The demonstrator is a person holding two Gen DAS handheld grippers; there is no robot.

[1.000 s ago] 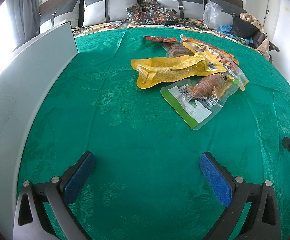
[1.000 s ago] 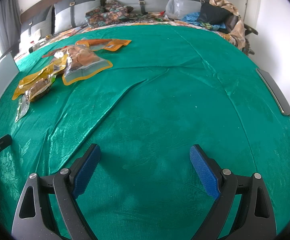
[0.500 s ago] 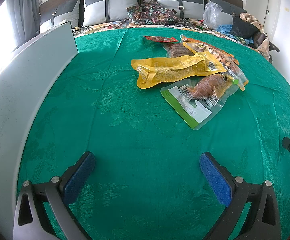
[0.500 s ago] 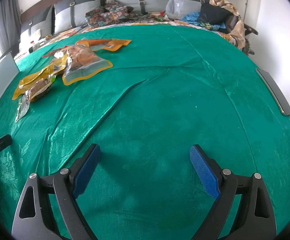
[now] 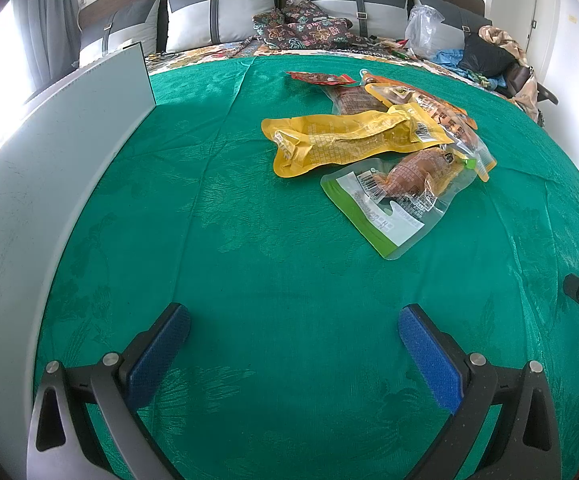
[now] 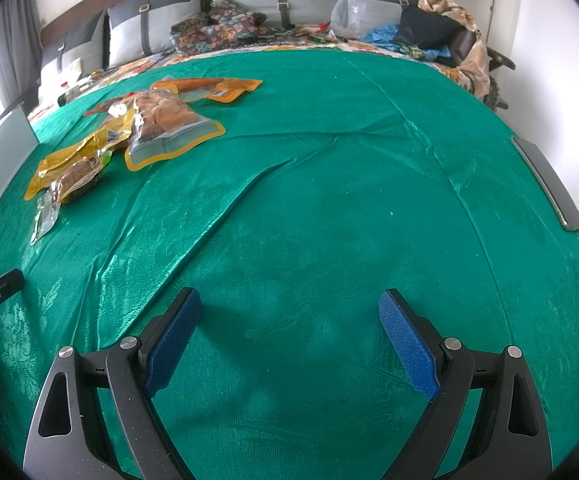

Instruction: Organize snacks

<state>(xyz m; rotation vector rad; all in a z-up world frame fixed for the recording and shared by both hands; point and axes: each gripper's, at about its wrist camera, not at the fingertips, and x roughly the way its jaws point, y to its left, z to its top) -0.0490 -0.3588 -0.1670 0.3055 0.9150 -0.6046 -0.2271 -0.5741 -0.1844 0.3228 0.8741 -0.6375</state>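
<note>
Several snack packets lie in a loose pile on the green cloth (image 5: 249, 248). A long yellow packet (image 5: 345, 142) sits on top, a clear green-edged packet (image 5: 397, 196) lies nearest me, and orange (image 5: 429, 104) and red (image 5: 317, 77) packets lie behind. My left gripper (image 5: 293, 328) hovers open over bare cloth, well short of the pile. In the right wrist view the same pile (image 6: 141, 132) sits far left, and my right gripper (image 6: 289, 312) is open above empty cloth. Each gripper's tip shows at the edge of the other's view.
A tall grey panel (image 5: 49, 168) stands along the left edge of the cloth. Grey pillows (image 5: 225, 12), patterned fabric and bags (image 5: 485, 56) crowd the far end. Dark flat objects (image 6: 549, 184) lie at the cloth's right edge. A crease (image 6: 225, 208) runs across the cloth.
</note>
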